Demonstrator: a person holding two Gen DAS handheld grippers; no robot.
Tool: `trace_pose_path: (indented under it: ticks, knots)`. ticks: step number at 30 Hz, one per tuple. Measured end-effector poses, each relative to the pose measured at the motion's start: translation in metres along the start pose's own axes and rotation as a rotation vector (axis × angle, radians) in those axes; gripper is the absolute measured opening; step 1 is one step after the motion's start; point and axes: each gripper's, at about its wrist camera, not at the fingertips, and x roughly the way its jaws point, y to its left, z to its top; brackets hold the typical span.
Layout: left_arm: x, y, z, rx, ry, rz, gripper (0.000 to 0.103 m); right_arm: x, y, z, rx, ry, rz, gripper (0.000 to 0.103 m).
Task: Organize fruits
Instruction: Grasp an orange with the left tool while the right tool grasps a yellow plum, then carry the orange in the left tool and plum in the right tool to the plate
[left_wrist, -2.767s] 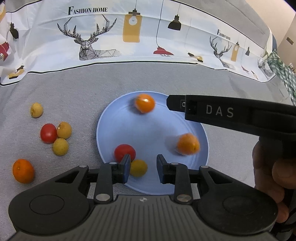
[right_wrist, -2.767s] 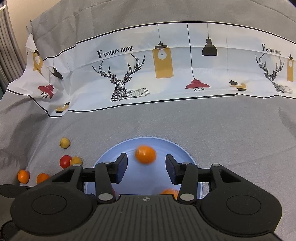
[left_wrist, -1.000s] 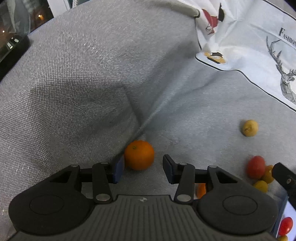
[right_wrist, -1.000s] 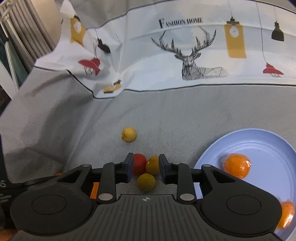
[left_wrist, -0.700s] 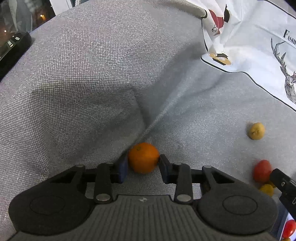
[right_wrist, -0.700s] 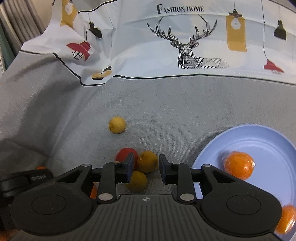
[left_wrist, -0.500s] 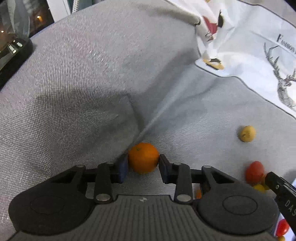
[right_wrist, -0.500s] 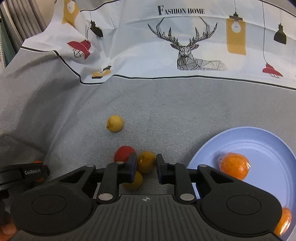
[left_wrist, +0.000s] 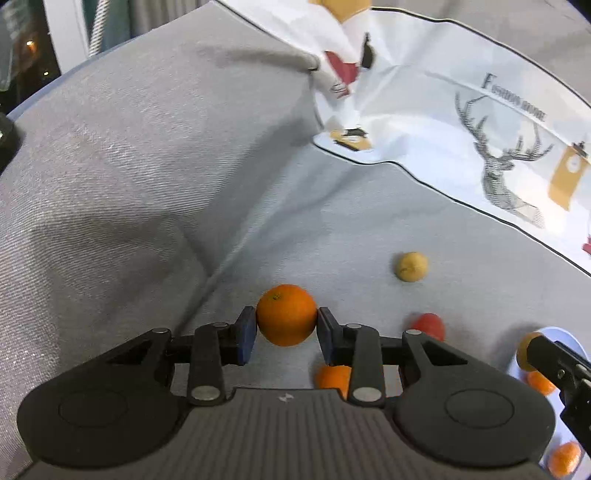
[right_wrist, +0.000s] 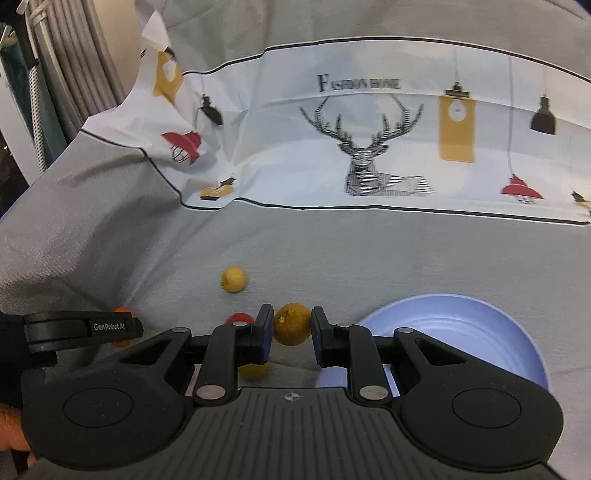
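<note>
My left gripper (left_wrist: 286, 325) is shut on an orange (left_wrist: 286, 314), lifted a little off the grey cloth. My right gripper (right_wrist: 292, 328) is shut on a small yellow fruit (right_wrist: 292, 323), also raised. The blue plate (right_wrist: 480, 332) lies just right of the right gripper; in the left wrist view its edge (left_wrist: 517, 365) shows at far right with oranges (left_wrist: 563, 458) on it. On the cloth lie a red tomato (left_wrist: 428, 325), a pale yellow fruit (left_wrist: 410, 266), a second orange (left_wrist: 332, 376) and another yellow fruit (right_wrist: 253, 370) under the right fingers.
The grey cloth rises in a fold at the left (left_wrist: 110, 184). A white printed cloth with deer and lamps (right_wrist: 369, 147) stands along the back. The tip of the right gripper (left_wrist: 554, 362) juts in at the left wrist view's right edge; the left gripper's arm (right_wrist: 77, 326) shows at left.
Both grippers closed on their fruit, the left on the orange and the right on the yellow fruit, then lifted them off the cloth. The views have tilted up and shifted toward the plate.
</note>
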Motion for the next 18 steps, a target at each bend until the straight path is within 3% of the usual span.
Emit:
trace_pose_path:
  ticks: [8,12,18]
  knots:
    - [-0.006,-0.009,0.004,0.045,-0.036,-0.08,0.039,-0.063,-0.031,0.009,0.084,-0.057,0.023,0.023]
    - [0.0,-0.018,0.007,0.063,-0.03,-0.125,0.039,-0.093,-0.042,0.001,0.058,-0.101,-0.031,0.023]
    - [-0.004,-0.026,0.005,0.099,-0.046,-0.14,0.039,-0.082,-0.087,-0.026,0.182,-0.042,-0.082,0.023]
